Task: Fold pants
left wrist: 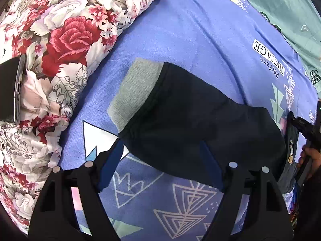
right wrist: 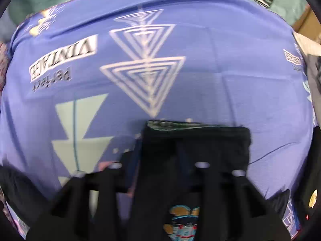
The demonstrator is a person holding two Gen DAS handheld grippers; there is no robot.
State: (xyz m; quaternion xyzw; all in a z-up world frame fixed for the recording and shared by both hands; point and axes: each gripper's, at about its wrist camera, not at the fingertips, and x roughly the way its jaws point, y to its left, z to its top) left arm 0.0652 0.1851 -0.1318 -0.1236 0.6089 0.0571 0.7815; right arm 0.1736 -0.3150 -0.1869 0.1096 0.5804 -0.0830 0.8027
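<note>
Dark navy pants (left wrist: 192, 116) with a grey cuff (left wrist: 136, 90) lie on the blue patterned bedsheet (left wrist: 190, 30). My left gripper (left wrist: 160, 154) is open, its blue fingers (left wrist: 112, 162) straddling the near edge of the leg. In the right wrist view my right gripper (right wrist: 160, 152) is shut on the pants' waistband end (right wrist: 196, 140), which is lifted over the sheet (right wrist: 240, 70); a cartoon patch (right wrist: 180, 225) shows on the fabric below. The view is blurred. The right gripper also shows at the far right of the left wrist view (left wrist: 303, 128).
A floral quilt (left wrist: 60, 40) lies bunched at the left with a dark phone (left wrist: 14, 88) on it. A green sheet (left wrist: 291, 6) lies at the far right.
</note>
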